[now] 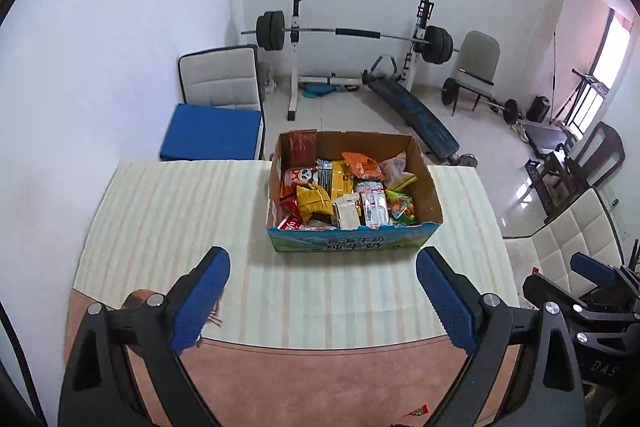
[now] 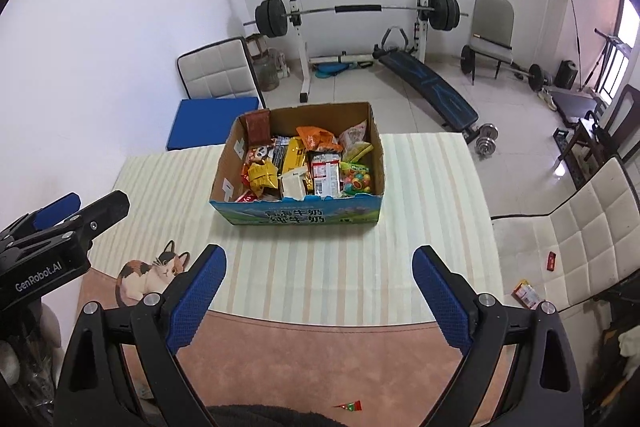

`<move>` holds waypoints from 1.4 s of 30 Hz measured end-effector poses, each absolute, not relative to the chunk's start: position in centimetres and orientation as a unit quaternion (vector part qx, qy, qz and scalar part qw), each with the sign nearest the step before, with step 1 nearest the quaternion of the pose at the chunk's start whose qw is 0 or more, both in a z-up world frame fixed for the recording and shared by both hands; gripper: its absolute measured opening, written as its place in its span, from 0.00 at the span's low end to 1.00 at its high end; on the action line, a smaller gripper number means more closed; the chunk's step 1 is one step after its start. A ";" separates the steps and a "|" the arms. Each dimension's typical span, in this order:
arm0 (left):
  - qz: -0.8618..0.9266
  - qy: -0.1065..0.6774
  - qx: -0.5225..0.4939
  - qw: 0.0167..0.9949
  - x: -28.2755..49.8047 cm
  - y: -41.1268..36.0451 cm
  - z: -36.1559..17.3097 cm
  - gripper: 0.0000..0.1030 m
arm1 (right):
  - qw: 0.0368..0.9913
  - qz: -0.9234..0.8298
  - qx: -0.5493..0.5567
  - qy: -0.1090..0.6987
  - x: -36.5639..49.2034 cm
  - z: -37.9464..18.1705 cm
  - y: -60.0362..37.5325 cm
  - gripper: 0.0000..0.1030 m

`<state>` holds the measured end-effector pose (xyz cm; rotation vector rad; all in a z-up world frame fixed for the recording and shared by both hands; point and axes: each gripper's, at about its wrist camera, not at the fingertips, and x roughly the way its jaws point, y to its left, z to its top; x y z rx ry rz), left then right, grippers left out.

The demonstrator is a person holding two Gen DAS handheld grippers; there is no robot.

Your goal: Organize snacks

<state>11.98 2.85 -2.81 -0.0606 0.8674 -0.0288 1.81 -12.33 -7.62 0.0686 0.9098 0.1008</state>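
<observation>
A: Where do your tongs stand?

B: Your left gripper point(image 1: 323, 301) hangs above the near part of the table point(image 1: 160, 211), its blue pads spread wide with nothing between them. Your right gripper point(image 2: 319, 297) does the same, jaws wide apart and empty, just to the right of the left one (each shows at the edge of the other's view).

A: And the snacks?

B: They sit in the cardboard box point(image 2: 298, 217) at the middle of the table, toward its far edge, on the striped cloth point(image 2: 420, 227). The box is open at the top and packed full: a yellow packet point(image 2: 262, 177) at the near left, a white pouch point(image 2: 294, 185) beside it, a white-and-red packet point(image 2: 326, 175) to the right of that, and a bag of coloured sweets point(image 2: 358, 181) at the near right corner. An orange bag point(image 2: 318, 139) lies toward the far side, and a brown packet point(image 2: 257, 125) stands upright in the far left corner, poking above the rim.

A: Anything loose outside the box?

B: A small red-and-green wrapper point(image 2: 349, 405) lies on the bare brown strip nearest you. On the white chair point(image 2: 580, 227) to the right you have a small red bar point(image 2: 552, 261) and an orange-and-white packet point(image 2: 527, 293). A cat picture point(image 2: 154, 273) shows on the near left of the table.

A: Are you touching the box?

B: No, both grippers are well apart from it.
</observation>
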 end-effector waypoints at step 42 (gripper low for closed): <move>0.025 0.438 -0.011 0.898 19.7 2.7 -9.1 0.93 | 0.906 -0.005 0.024 0.422 12.8 -12.5 -12.9 0.97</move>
